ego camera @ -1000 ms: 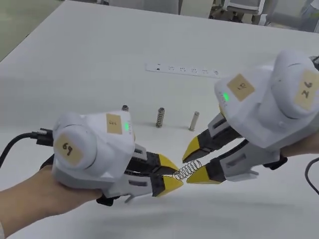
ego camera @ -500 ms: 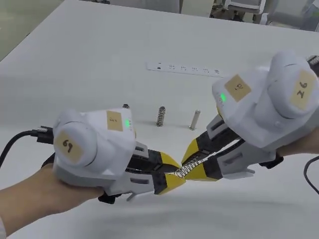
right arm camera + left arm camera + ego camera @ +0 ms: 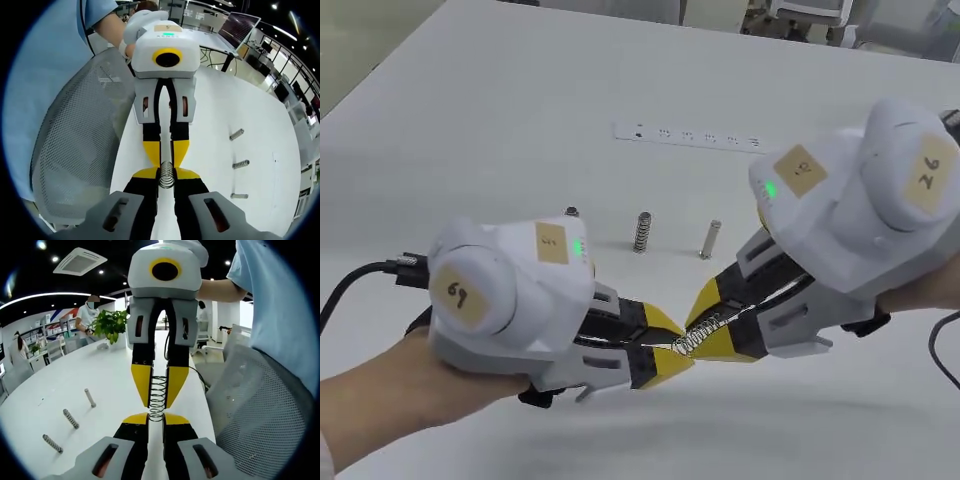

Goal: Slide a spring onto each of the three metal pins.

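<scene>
Two grippers meet tip to tip just above the counter (image 3: 520,100). The left gripper (image 3: 156,417) and the right gripper (image 3: 166,173) each pinch one end of a loose spring (image 3: 696,334), jaws narrowed onto it (a handover, I judge). Both tilt inward and down. Beyond them, the middle pin (image 3: 642,232) wears a spring, and the pin nearest the left gripper (image 3: 52,443) seems to as well. The bare pin (image 3: 710,240) is left, so the task looks about two-thirds done.

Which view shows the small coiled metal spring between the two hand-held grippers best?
Left gripper view: the small coiled metal spring runs lengthwise, with its coils clearly separated. Right gripper view shows the spring foreshortened, nearly end-on; head view shows the spring small and partly hidden.
</scene>
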### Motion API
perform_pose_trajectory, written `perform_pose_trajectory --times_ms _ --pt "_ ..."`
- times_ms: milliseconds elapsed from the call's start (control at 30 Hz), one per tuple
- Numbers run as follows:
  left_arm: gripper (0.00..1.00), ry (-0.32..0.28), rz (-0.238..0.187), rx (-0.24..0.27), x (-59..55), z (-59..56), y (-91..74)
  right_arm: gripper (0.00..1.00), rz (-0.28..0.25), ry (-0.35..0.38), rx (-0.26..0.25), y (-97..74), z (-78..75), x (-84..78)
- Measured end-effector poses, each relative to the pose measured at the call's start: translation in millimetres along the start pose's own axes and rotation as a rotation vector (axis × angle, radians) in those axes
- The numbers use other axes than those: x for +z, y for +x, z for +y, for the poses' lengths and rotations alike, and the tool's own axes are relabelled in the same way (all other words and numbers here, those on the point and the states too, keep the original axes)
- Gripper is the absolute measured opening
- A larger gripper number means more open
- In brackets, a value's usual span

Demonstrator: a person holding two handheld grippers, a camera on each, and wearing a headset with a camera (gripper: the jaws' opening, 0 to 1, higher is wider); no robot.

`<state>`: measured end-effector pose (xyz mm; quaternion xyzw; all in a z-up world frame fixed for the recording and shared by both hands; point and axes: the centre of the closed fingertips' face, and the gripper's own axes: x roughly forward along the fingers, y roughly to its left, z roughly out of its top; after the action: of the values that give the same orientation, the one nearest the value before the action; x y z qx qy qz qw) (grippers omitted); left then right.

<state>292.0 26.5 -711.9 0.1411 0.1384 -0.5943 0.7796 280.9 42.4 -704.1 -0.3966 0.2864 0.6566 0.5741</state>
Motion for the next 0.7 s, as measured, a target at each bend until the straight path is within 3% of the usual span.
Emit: perform_pose_trajectory --times_ms 133,267,700 --pt "0.03 0.000 -0.001 -0.005 0.1 -1.1 0.4 0.08 0.004 0.001 0.005 0.1 1.2 0.1" --pt "0.22 -0.014 -0.004 0.017 0.5 3.0 0.5 0.08 0.004 0.000 0.007 0.2 2.1 0.3" --pt "0.62 -0.075 -0.009 0.089 -6.7 12.7 -5.7 0.08 0.012 0.004 0.012 0.1 1.2 -2.6"
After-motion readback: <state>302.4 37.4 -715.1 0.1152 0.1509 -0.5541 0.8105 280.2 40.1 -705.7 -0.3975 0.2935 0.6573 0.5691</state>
